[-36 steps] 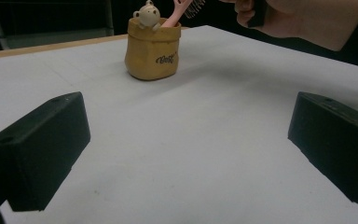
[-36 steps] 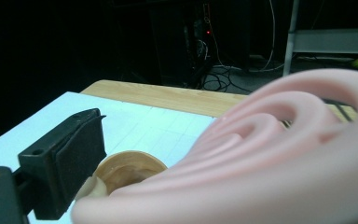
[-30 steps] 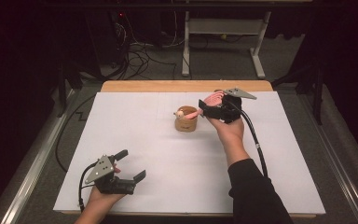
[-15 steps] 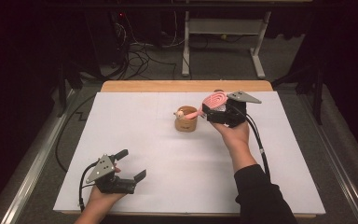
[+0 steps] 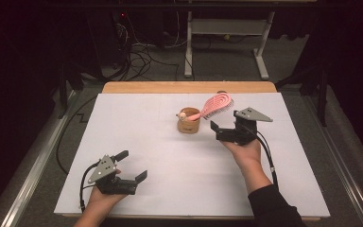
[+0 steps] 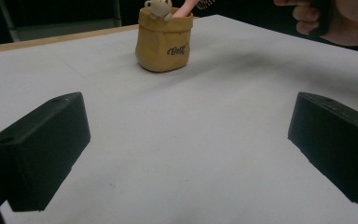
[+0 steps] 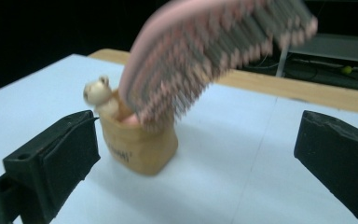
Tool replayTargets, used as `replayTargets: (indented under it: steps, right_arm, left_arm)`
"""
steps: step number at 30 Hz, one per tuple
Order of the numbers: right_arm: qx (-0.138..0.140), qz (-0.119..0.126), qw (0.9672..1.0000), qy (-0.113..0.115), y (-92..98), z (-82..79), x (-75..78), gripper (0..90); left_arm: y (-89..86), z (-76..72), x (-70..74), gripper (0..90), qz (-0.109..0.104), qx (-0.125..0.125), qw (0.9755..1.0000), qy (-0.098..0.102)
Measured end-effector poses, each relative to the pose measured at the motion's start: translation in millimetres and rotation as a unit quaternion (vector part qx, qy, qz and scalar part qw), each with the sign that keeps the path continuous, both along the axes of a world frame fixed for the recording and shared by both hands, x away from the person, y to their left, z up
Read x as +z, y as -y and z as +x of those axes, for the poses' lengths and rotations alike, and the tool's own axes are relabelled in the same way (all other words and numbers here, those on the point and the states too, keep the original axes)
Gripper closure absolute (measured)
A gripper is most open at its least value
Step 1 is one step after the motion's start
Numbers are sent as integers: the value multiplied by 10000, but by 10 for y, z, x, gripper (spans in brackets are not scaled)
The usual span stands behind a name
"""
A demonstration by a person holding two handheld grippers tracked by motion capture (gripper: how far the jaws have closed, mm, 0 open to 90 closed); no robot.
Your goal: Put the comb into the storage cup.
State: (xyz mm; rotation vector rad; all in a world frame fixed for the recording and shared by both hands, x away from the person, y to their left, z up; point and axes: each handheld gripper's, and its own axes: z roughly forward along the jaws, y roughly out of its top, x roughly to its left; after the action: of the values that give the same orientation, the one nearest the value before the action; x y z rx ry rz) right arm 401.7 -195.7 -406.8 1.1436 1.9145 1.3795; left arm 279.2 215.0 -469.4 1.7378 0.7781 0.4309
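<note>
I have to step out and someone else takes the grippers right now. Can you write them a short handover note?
Right gripper: open, holding nothing, just right of the cup.
Left gripper: open, holding nothing, near the table's front left.
Pink hairbrush: handle down in the small brown cup, head leaning out to the right.
Done: brush is in the cup.
Left: probably only to check that the cup stays upright.

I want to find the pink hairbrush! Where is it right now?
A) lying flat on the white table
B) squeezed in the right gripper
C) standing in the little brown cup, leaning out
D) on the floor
C: the pink hairbrush has its handle down in the little brown cup and leans out over the rim, while the right gripper is open beside it, holding nothing.
</note>
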Motion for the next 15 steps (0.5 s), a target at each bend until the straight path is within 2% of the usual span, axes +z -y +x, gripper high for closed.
replayTargets:
  steps: [4, 8, 15]
  right_arm:
    - [59, -134, 9998, -119, 73, -138, -194, 4]
    - [113, -169, 9996, -171, 156, -277, -313, 4]
    - [98, -130, 9999, -30, 458, -644, -396, 4]
  left_arm:
    - [-15, 7, 1, 0, 13, 42, 10000, -26]
    - [-40, 11, 6, 0, 7, 63, 10000, -47]
    - [-109, 9, 21, 0, -45, 128, 9999, -66]
